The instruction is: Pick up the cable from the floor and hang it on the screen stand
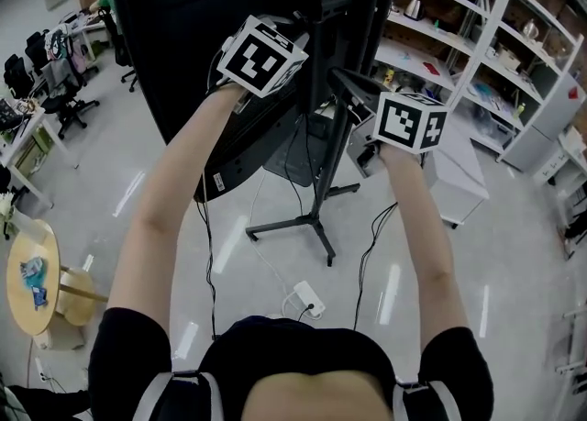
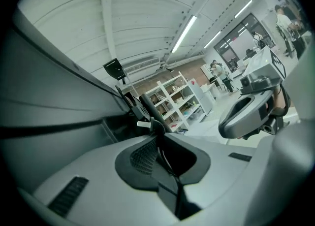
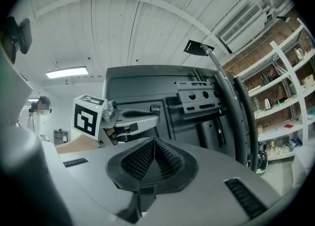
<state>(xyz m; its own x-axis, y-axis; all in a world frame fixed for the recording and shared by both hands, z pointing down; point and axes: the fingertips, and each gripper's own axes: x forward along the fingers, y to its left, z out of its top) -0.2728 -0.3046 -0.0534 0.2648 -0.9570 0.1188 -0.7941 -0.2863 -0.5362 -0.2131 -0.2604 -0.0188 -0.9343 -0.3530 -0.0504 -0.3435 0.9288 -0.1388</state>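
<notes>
Cable: thin, black, judged light and limp, so swing and slip are to be expected. It is pinched in the left gripper, jaws nearly shut on it, with the slack trailing down towards the floor. Right gripper is closed, nothing seen in it. Both are held high, near the back of the screen stand. A second hold further along the slack is advised so a loop can be draped.

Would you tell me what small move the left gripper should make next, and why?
Probably ease the left gripper forward over the mounting bracket on the screen stand. Its jaws are shut on the thin black cable, it is up beside the bracket, and the cable is not yet hung.
</notes>
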